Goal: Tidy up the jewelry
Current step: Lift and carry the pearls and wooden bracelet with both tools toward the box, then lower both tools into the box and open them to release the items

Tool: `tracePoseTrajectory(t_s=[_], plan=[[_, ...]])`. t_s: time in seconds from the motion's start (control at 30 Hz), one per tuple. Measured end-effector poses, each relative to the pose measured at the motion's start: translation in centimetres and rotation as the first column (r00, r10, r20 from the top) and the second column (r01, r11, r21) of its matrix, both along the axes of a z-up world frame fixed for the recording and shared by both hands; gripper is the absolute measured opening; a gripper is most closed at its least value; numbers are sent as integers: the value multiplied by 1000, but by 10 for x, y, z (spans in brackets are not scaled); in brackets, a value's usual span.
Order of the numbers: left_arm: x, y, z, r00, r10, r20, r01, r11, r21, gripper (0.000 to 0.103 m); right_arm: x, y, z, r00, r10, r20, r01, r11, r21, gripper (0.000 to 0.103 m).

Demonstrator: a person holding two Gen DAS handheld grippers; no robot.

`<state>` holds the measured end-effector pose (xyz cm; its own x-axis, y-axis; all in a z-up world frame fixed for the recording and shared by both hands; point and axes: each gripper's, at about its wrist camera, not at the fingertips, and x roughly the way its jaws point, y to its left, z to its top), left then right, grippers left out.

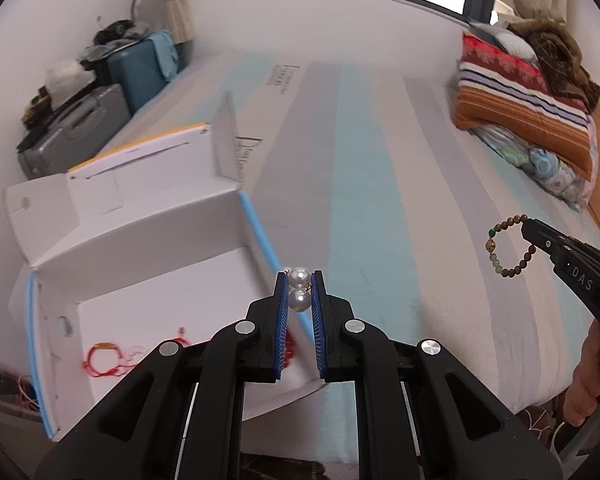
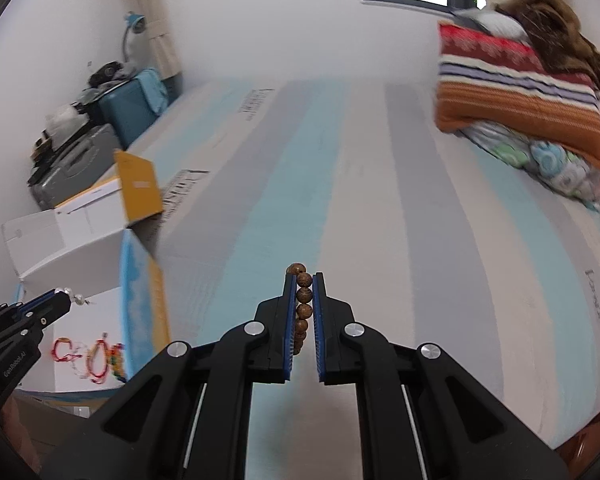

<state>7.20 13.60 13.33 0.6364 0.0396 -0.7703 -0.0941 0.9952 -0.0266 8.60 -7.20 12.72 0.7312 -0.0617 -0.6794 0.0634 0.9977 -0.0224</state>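
A red cord bracelet (image 1: 102,360) is already laid in the open white box (image 1: 160,280) on the bed (image 1: 360,160), the evident collecting place. Over its right edge, a pearl earring (image 1: 299,289) is pinched in the nearly closed left tool (image 1: 299,292), seemingly for dropping in. Further right, a wooden bead bracelet (image 2: 303,304) is clamped in the right tool (image 2: 304,300) above the bed, probably awaiting its turn.

Open box (image 1: 148,280) at left on mattress (image 1: 380,200), w/ string bracelets (image 1: 104,360) inside. Suitcases (image 1: 100,120) behind box, by wall. Folded blankets (image 1: 524,112) far right on mattress.
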Motion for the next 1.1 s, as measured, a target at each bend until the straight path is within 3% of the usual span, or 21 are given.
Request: tracePoseTrajectory(t_s=[0.3, 0.57, 0.83, 1.1], plan=[[-31, 64, 16, 995, 97, 26, -97, 995, 1, 11, 2, 88, 15, 993, 119, 27, -118, 993, -27, 7], [-58, 123, 6, 982, 186, 12, -186, 982, 1, 11, 7, 162, 7, 974, 226, 18, -226, 974, -29, 7], [-74, 174, -27, 961, 272, -47, -272, 962, 0, 11, 19, 222, -37, 949, 310, -64, -312, 949, -32, 7], [-74, 197, -68, 948, 297, -117, -301, 954, -17, 11, 34, 245, -90, 932, 322, -169, -332, 943, -33, 7]])
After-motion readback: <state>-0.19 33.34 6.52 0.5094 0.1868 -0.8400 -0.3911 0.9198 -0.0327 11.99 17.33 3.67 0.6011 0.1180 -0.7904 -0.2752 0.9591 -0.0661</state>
